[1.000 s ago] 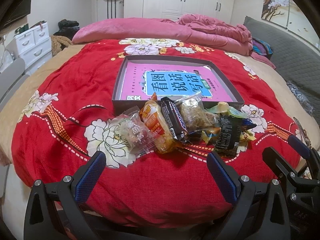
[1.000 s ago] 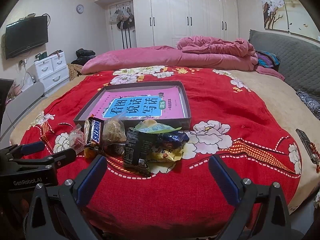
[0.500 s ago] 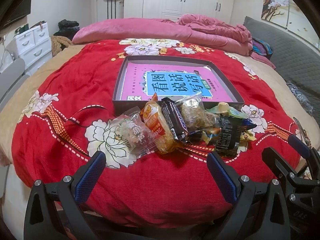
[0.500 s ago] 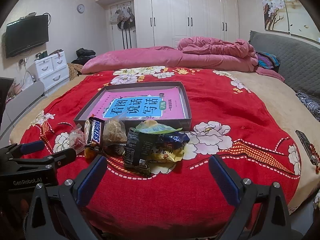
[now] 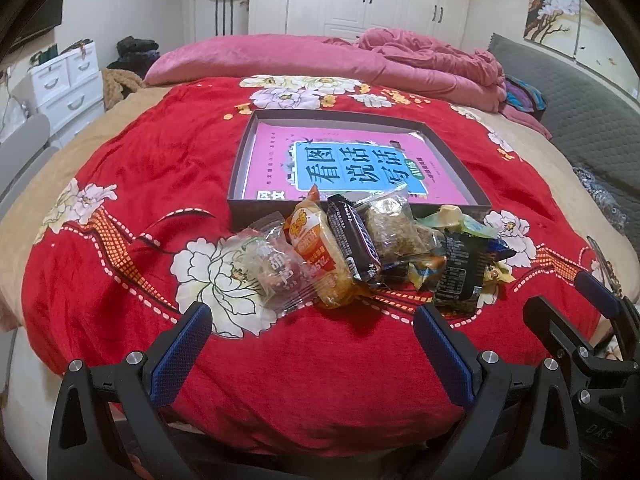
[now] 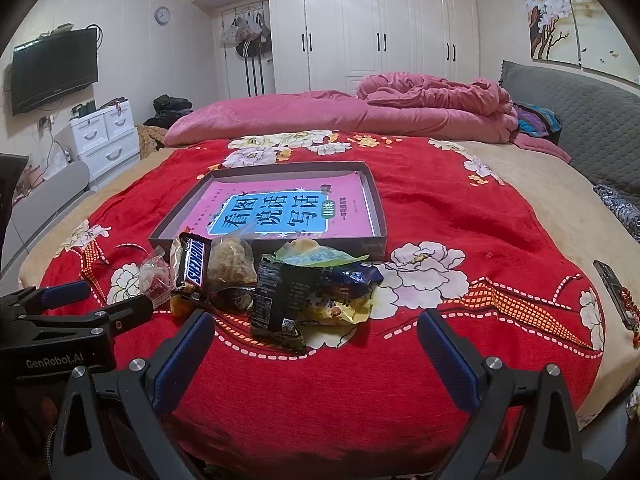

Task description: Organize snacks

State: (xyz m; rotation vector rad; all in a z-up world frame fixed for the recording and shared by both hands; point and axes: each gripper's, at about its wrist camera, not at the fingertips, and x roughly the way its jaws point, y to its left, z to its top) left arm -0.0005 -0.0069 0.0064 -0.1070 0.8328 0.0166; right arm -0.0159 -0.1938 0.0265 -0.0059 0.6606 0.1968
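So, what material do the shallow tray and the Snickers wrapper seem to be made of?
The shallow tray looks like matte grey-brown cardboard: thin, straight, dull walls. The Snickers wrapper seems glossy plastic film: it glints and has crimped ends.

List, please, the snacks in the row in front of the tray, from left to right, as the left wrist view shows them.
Clear packet with red sweets → orange packet → Snickers bar → clear packet with brown crumbly cake → black packet with white print. The small pieces behind the black packet overlap too much to order.
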